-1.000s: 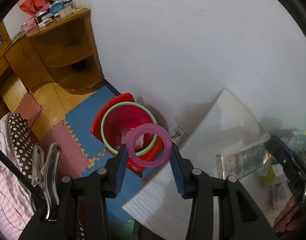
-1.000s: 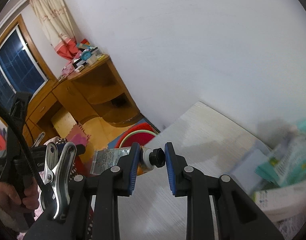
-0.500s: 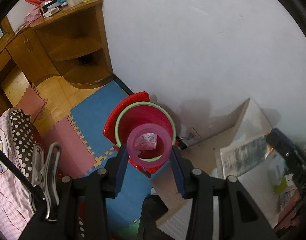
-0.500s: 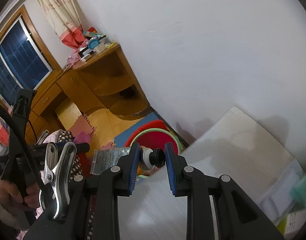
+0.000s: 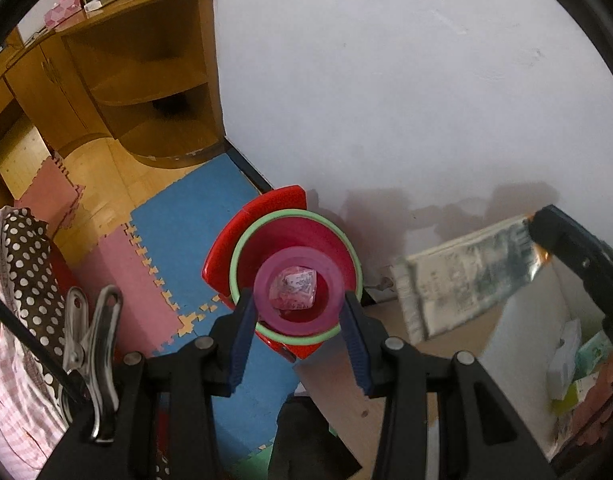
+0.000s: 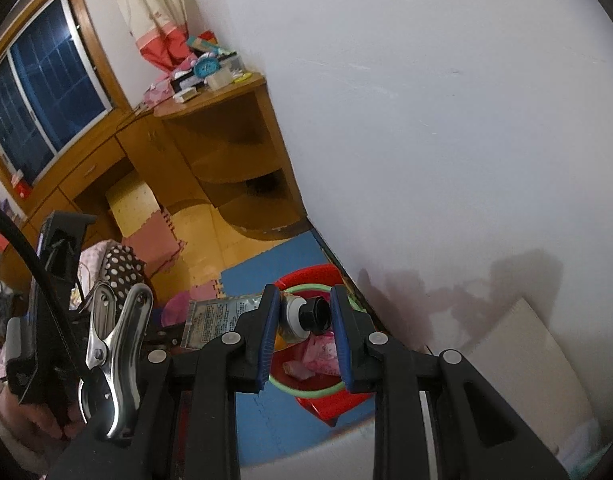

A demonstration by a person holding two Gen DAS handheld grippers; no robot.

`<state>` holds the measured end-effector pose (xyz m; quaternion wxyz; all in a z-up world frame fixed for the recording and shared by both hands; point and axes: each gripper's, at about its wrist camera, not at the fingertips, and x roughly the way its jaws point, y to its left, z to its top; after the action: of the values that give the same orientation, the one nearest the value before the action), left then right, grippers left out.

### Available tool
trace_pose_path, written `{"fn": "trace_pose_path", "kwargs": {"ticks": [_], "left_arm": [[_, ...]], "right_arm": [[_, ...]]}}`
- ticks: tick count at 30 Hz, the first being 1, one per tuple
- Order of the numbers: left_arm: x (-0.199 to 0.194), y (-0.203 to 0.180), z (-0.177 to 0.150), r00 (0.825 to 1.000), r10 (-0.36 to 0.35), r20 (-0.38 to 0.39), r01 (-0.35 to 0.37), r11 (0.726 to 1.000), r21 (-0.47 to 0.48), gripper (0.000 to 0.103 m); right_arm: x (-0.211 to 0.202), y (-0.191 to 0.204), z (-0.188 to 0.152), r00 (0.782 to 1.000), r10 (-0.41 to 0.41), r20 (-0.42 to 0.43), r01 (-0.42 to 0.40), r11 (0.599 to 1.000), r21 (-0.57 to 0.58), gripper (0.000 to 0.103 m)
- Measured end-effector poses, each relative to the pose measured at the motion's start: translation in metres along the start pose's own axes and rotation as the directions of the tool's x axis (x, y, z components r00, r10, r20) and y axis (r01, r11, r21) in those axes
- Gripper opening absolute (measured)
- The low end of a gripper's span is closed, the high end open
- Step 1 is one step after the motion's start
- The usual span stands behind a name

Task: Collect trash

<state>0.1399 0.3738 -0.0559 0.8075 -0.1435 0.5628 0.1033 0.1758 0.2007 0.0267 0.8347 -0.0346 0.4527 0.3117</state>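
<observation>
While the red bin [image 5: 294, 280] is standing on the floor against the wall beside the desk [image 6: 518, 360], both claws are hovering over it with trash in their grip. The left claw [image 5: 298, 312] is pinching a purple ring [image 5: 298, 292] across its width, jaws partly apart, and pointing steeply down; the ring is sitting face-on, and through its hole a crumpled pink wrapper [image 5: 292, 290] is showing on the bin's floor, so the bin mouth is lying almost straight below this load. The right claw [image 6: 302, 320] is clamping the neck of a squeezed tube [image 6: 226, 316], whose long axis is running sideways to the left, its flat tail overhanging the green rim [image 6: 314, 394]. In my judgement the left hand is standing better aligned for a clean drop.
</observation>
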Motion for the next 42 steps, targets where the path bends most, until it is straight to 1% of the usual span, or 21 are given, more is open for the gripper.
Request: {"fn": "trace_pose_path", "kwargs": {"ticks": [2, 4, 9, 15, 21, 24, 25, 27, 28, 29, 30, 31, 34, 35, 36, 37, 38, 39, 40, 41, 42], "left_arm": [[0.008, 0.002, 0.006, 1.0, -0.01, -0.001, 0.01, 1.0, -0.004, 0.044], [0.019, 0.005, 0.012, 1.0, -0.004, 0.001, 0.004, 1.0, -0.006, 0.044], [0.04, 0.012, 0.02, 1.0, -0.006, -0.005, 0.006, 0.999, -0.045, 0.044], [0.072, 0.018, 0.016, 0.999, -0.02, -0.027, 0.019, 0.998, -0.065, 0.044], [0.112, 0.023, 0.01, 0.997, -0.038, -0.064, 0.032, 0.995, -0.1, 0.044], [0.141, 0.027, 0.005, 0.991, -0.04, -0.126, 0.025, 0.993, -0.116, 0.044], [0.148, 0.028, 0.003, 0.988, -0.046, -0.147, 0.028, 0.992, -0.124, 0.044], [0.161, 0.029, 0.0, 0.985, -0.06, -0.165, 0.037, 0.99, -0.138, 0.044], [0.167, 0.028, -0.003, 0.983, -0.067, -0.173, 0.044, 0.99, -0.135, 0.044], [0.174, 0.027, -0.005, 0.981, -0.071, -0.183, 0.048, 0.991, -0.128, 0.044], [0.183, 0.026, -0.008, 0.977, -0.072, -0.199, 0.049, 0.992, -0.119, 0.044], [0.19, 0.026, -0.011, 0.975, -0.073, -0.211, 0.049, 0.992, -0.114, 0.044], [0.212, 0.027, -0.021, 0.967, -0.08, -0.242, 0.053, 0.992, -0.119, 0.044], [0.218, 0.028, -0.024, 0.965, -0.088, -0.247, 0.059, 0.991, -0.121, 0.044], [0.224, 0.028, -0.026, 0.966, -0.09, -0.244, 0.062, 0.991, -0.121, 0.044], [0.229, 0.029, -0.028, 0.966, -0.089, -0.242, 0.062, 0.991, -0.118, 0.044], [0.234, 0.03, -0.029, 0.966, -0.088, -0.244, 0.061, 0.991, -0.115, 0.044], [0.241, 0.031, -0.031, 0.966, -0.085, -0.246, 0.058, 0.991, -0.117, 0.044], [0.247, 0.033, -0.034, 0.965, -0.088, -0.246, 0.057, 0.99, -0.13, 0.044], [0.25, 0.034, -0.036, 0.965, -0.094, -0.246, 0.06, 0.988, -0.141, 0.044], [0.256, 0.036, -0.038, 0.964, -0.098, -0.248, 0.062, 0.987, -0.15, 0.044]], "right_arm": [[0.012, 0.002, 0.004, 1.0, 0.008, -0.028, -0.009, 1.0, -0.012, 0.026], [0.022, 0.003, 0.007, 0.999, 0.014, -0.05, -0.015, 1.0, -0.023, 0.026], [0.051, -0.003, 0.01, 0.993, -0.028, -0.115, 0.019, 0.997, -0.081, 0.026], [0.087, -0.025, 0.01, 0.979, -0.07, -0.193, 0.044, 0.99, -0.135, 0.026], [0.126, -0.025, 0.014, 0.967, -0.076, -0.245, 0.027, 0.98, -0.197, 0.026], [0.162, -0.016, 0.009, 0.944, -0.104, -0.314, 0.018, 0.964, -0.265, 0.026], [0.181, -0.012, 0.004, 0.926, -0.123, -0.357, 0.014, 0.956, -0.293, 0.026], [0.21, -0.009, -0.006, 0.899, -0.17, -0.405, 0.024, 0.94, -0.342, 0.026], [0.225, -0.009, -0.012, 0.88, -0.185, -0.438, 0.018, 0.934, -0.358, 0.026], [0.237, -0.01, -0.016, 0.853, -0.189, -0.487, 0.006, 0.936, -0.353, 0.026], [0.249, -0.014, -0.019, 0.818, -0.173, -0.548, -0.018, 0.945, -0.325, 0.026], [0.256, -0.018, -0.019, 0.804, -0.146, -0.576, -0.039, 0.954, -0.296, 0.026], [0.271, -0.023, -0.016, 0.779, -0.155, -0.608, -0.039, 0.955, -0.294, 0.026], [0.277, -0.024, -0.012, 0.792, -0.163, -0.589, -0.037, 0.949, -0.312, 0.026], [0.285, -0.025, -0.012, 0.772, -0.172, -0.612, -0.039, 0.948, -0.316, 0.026], [0.292, -0.025, -0.013, 0.75, -0.156, -0.642, -0.053, 0.954, -0.294, 0.026], [0.297, -0.023, -0.011, 0.748, -0.134, -0.65, -0.069, 0.958, -0.277, 0.026], [0.303, -0.02, -0.009, 0.769, -0.156, -0.62, -0.072, 0.942, -0.327, 0.026], [0.313, -0.016, -0.011, 0.762, -0.209, -0.612, -0.069, 0.915, -0.398, 0.026], [0.321, -0.012, -0.014, 0.751, -0.228, -0.62, -0.079, 0.901, -0.427, 0.026], [0.329, -0.01, -0.017, 0.747, -0.22, -0.627, -0.091, 0.901, -0.424, 0.026]]}}
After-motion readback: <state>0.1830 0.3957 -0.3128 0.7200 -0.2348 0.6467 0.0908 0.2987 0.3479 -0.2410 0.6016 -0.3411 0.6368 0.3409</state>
